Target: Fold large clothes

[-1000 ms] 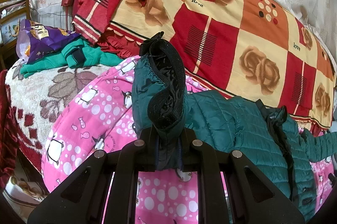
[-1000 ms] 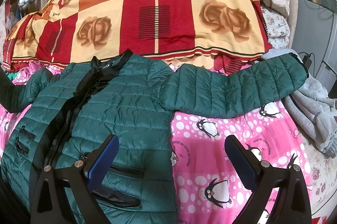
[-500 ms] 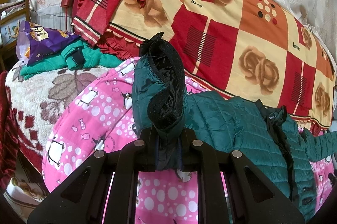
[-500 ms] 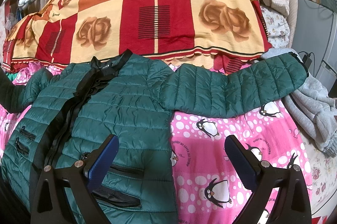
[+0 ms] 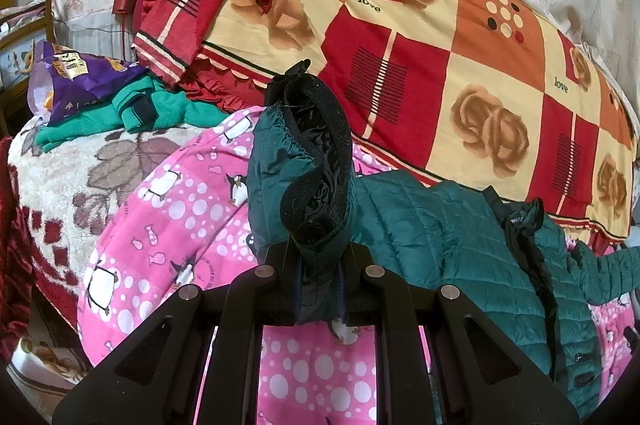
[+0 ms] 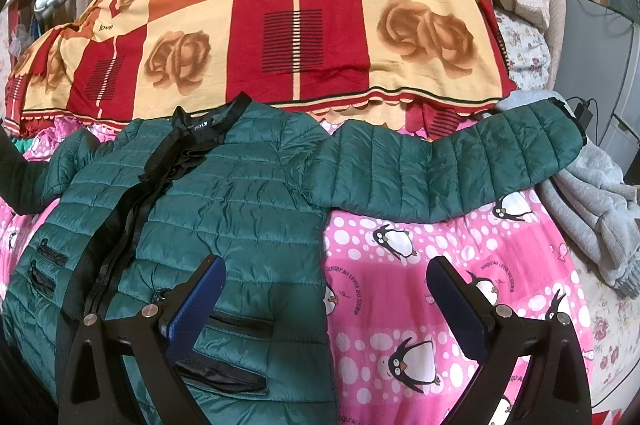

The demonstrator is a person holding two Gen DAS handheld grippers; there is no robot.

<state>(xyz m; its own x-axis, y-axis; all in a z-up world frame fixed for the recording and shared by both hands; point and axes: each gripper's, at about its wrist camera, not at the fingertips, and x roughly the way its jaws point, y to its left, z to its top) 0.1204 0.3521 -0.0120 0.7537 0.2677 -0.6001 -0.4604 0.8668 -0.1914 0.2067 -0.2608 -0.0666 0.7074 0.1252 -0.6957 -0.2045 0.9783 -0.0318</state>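
Observation:
A dark green quilted jacket lies face up on a pink penguin-print blanket, its black zip placket running down the left. Its right sleeve stretches out toward the right. In the left wrist view my left gripper is shut on the jacket's other sleeve cuff, which stands up above the pads with its black lining showing. The jacket body spreads to the right of it. My right gripper hangs open over the jacket's lower hem edge, with nothing between its blue pads.
A red, orange and cream rose-print quilt is heaped behind the jacket. A grey garment lies at the right edge. In the left wrist view, a bright green garment and a purple bag sit on a cream floral blanket.

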